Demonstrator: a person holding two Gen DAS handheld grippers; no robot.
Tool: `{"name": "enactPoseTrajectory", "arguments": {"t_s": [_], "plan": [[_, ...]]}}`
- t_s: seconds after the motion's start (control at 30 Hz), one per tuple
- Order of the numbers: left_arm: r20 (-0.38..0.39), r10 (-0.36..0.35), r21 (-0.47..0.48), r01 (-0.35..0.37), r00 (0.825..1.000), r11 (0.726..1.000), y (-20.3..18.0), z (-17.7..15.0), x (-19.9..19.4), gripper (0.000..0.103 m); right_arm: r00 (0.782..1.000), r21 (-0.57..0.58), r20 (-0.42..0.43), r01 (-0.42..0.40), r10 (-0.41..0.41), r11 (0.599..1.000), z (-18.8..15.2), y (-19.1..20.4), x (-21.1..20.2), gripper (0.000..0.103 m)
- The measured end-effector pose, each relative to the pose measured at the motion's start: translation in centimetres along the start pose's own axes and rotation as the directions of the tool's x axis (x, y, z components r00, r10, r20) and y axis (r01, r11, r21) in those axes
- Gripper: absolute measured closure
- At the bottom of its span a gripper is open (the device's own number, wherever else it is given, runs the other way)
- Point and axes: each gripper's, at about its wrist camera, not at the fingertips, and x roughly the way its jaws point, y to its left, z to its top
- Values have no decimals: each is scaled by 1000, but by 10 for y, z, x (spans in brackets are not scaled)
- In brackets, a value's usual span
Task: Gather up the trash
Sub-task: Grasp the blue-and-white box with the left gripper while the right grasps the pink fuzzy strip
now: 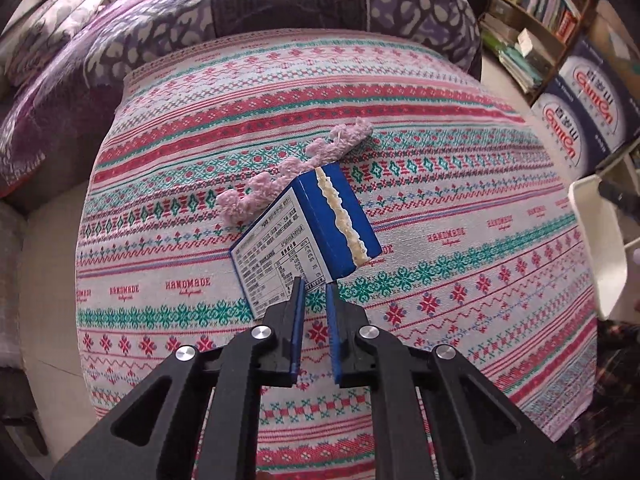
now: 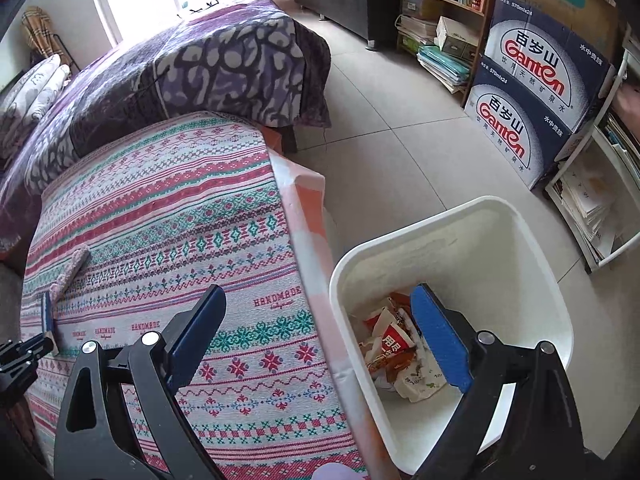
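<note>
We pinch the blue cardboard box (image 1: pixel 308 232) by one corner in our left fingers (image 1: pixel 314 292); it could twist free. Right fingers (image 2: pixel 320 312) gape wide above the white plastic bin (image 2: pixel 532 240).

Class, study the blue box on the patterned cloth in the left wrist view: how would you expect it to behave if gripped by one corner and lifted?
The blue box looks like thin printed card, so probably light and stiff, yet crushable under a hard pinch. Its torn seam suggests it may flex or gape there. Held only near a corner, it would likely swing or twist.
</note>
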Motion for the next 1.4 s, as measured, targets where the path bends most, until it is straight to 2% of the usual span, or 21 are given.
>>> {"name": "enactPoseTrajectory", "arguments": {"t_s": [0.13,0.23,0.33,0.37,0.4,0.43,0.5,0.57,0.67,0.77,0.83,0.87,0.9,0.97,1.03,1.07,1.1,1.17,1.27,1.33,1.4], "plan": [[11,-7,0,7,1000,1000,0,-18,-22,97,999,5,-38,-39,39,999,-8,16,2,13],[-20,32,52,-31,999,998,-5,-31,-18,97,993,19,-86,-83,85,996,-22,27,3,13],[-48,66,85,-61,997,995,-12,-34,-4,94,990,1,-109,-86,86,996,-34,37,6,13],[-42,92,104,-87,995,991,-16,-34,1,77,990,0,-113,-87,87,996,-37,37,7,13],[-31,112,125,-108,993,986,-19,-33,4,40,990,3,-113,-87,87,996,-39,37,8,13],[-7,133,151,-130,991,980,-23,-32,5,25,990,7,-110,-85,86,996,-40,36,8,13],[35,136,218,-140,990,966,-31,-29,5,21,992,9,-98,-77,77,997,-38,31,8,13],[28,136,275,-139,990,951,-40,-21,11,21,995,13,-80,-63,64,998,-35,26,8,13],[30,188,428,-183,982,885,-62,-9,26,21,993,47,-87,-73,77,996,-29,17,11,13],[-52,222,589,-150,974,794,-79,-3,50,21,988,85,-105,-104,112,991,-24,10,12,13],[-83,257,640,-147,963,754,-83,1,65,21,988,84,-100,-111,119,990,-23,9,9,13],[-107,256,640,-130,961,757,-83,6,72,20,989,79,-94,-110,118,991,-23,9,8,13],[-132,238,626,-106,962,773,-80,11,75,19,989,76,-91,-109,116,991,-23,9,8,13],[-204,171,538,-35,964,842,-66,24,80,19,990,75,-88,-106,112,992,-22,9,8,13],[-290,96,376,21,952,926,-44,33,85,22,990,81,-95,-101,108,992,-22,7,10,13],[-308,49,286,44,950,957,-32,34,85,29,989,86,-99,-98,106,991,-23,7,11,13],[-284,39,244,33,958,969,-24,34,82,37,989,91,-102,-97,106,991,-23,6,12,13],[-268,30,162,14,963,987,-14,26,75,42,989,93,-101,-97,106,991,-23,6,13,13],[-258,30,70,-12,966,997,-4,7,63,44,991,79,-88,-95,102,992,-25,11,11,13],[-265,38,-49,-53,964,997,10,-6,54,44,990,75,-91,-102,109,992,-26,17,11,13],[-214,20,-200,-64,977,978,30,-16,31,44,989,64,-93,-108,114,992,-26,25,10,13]]}}
